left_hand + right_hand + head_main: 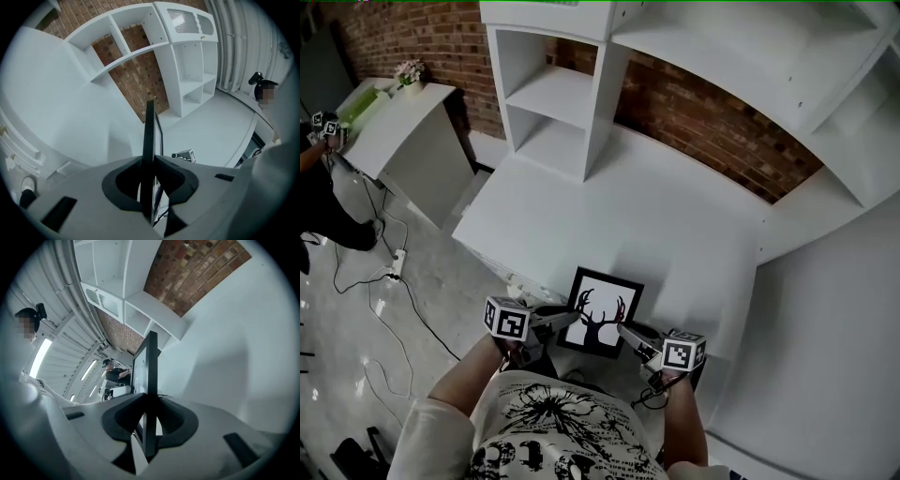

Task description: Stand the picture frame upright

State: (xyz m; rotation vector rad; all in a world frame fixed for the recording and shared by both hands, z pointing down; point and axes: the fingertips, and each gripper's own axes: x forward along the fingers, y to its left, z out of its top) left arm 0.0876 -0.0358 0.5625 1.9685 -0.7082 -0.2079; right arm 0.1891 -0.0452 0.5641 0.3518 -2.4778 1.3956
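Observation:
A black picture frame (602, 314) with a deer-antler print on white is held near the front edge of the white table (609, 216), its face turned up toward the head camera. My left gripper (572, 317) is shut on the frame's left edge and my right gripper (623, 330) on its right edge. In the left gripper view the frame's edge (149, 136) runs up between the pads of the left gripper (151, 161). In the right gripper view the frame (150, 366) is likewise pinched by the right gripper (150, 401). I cannot tell whether the frame touches the table.
A white shelf unit (553, 94) stands at the back of the table against a brick wall (712, 131). Another white surface (825, 328) adjoins on the right. Left of the table are a white cabinet (403, 131), floor cables (384, 272) and another person (323, 187).

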